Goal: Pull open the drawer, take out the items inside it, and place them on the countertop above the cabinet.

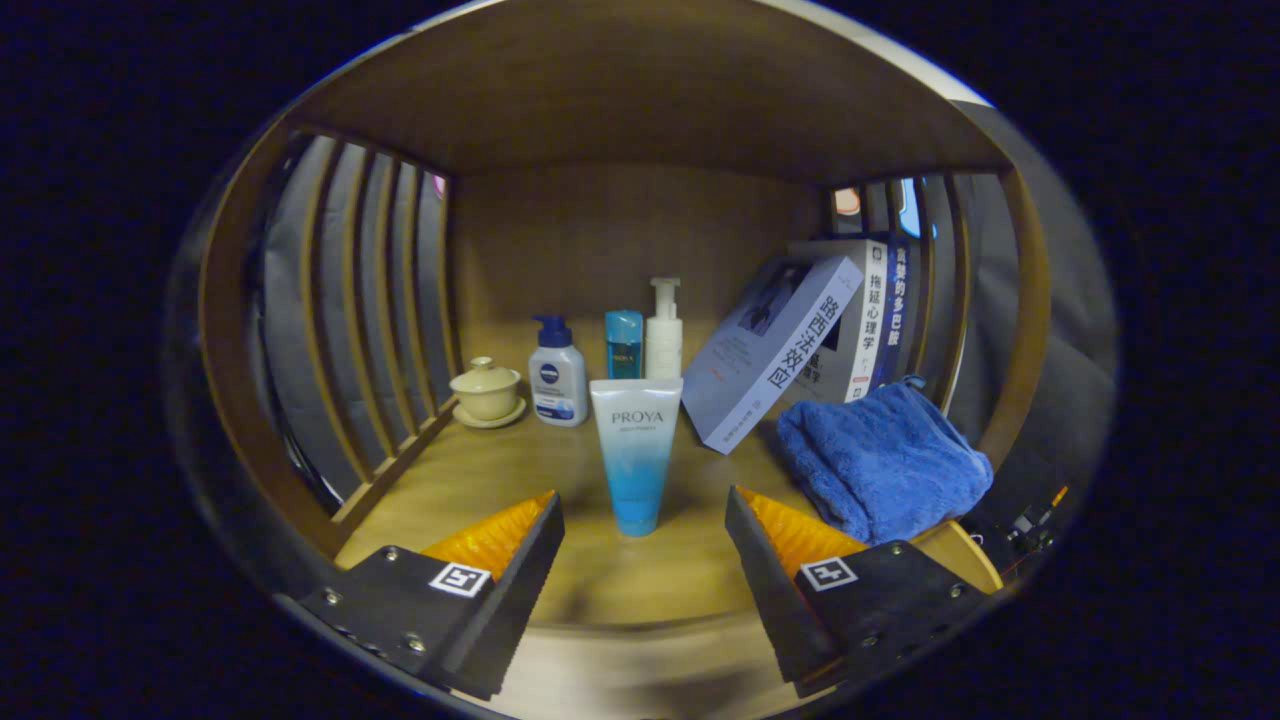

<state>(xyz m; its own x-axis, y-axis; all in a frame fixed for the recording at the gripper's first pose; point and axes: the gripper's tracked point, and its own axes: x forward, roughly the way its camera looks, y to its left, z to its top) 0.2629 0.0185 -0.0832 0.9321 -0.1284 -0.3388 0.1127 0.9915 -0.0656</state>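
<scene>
Right now the gripper [645, 545] is sitting low in the frame with its two fingers spread wide apart, clamping nothing, and pointing into a wooden shelf bay with slatted sides. Standing upright just ahead of the fingers, in line with the gap between them at the centre of the frame, is a white-to-blue cosmetic tube [636, 455], resting cap-down on the wooden shelf board [500, 465]. Behind it, toward the back panel, a white pump bottle with a dark blue pump [557, 373], a small teal bottle [623, 344] and a taller white pump bottle [663, 335] are standing close together in a row. Left of them, near the slats, a cream lidded cup on a saucer [487, 391] is sitting. Right of centre, a pale blue book [770, 350] is leaning tilted against upright books [868, 320], and a folded blue towel [885, 462] is lying at lower right, just beyond the right finger.
</scene>
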